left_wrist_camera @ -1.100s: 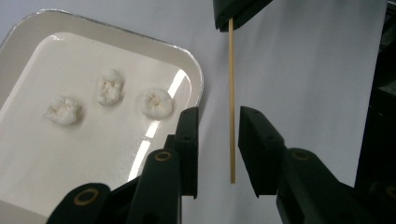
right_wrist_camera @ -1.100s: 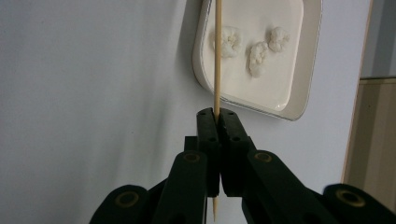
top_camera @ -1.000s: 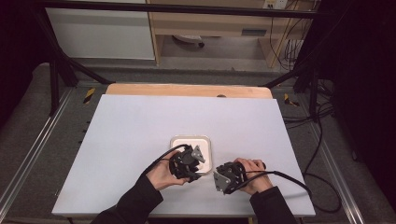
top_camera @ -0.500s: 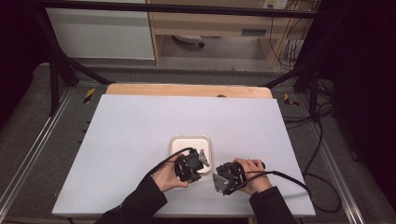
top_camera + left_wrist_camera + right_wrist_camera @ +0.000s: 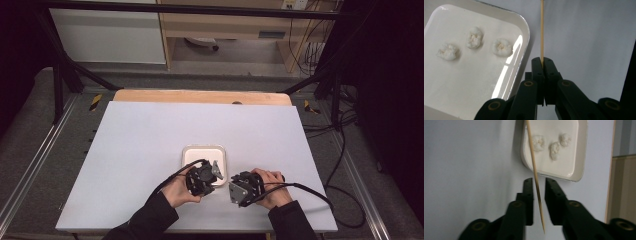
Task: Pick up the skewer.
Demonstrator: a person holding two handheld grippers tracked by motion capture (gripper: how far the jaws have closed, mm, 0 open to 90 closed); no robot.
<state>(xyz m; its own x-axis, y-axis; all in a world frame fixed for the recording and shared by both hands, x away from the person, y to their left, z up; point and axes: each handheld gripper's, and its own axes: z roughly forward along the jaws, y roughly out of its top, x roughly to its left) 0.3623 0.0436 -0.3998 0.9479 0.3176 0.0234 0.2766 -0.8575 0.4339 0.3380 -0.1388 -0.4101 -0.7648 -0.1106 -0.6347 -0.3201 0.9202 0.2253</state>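
Since a second ago the left gripper has drifted a touch to the right along the near edge of the white tray, closing on the right gripper; the right hand has hardly shifted.

From above, both hands sit low on the pale table, near its front edge, the left one overlapping the tray's near rim, the right one just beside it on bare table. The skewer is too thin to make out from up there.

Looking along the left gripper, its jaws are pressed together on a thin wooden skewer, which runs straight up from the tips and out of the top of the picture, over the table just off the tray's corner. Three white fluffy lumps lie in the tray, in a loose row, apart from one another.

Looking along the right gripper, the jaws stand apart, and the skewer slants down through the gap between them, its pointed end low in the picture; whether it touches either jaw I cannot tell. Its upper length crosses in front of the tray and hides part of the left rim. The lumps lie beyond it, untouched. A wooden strip edges the table on the right.
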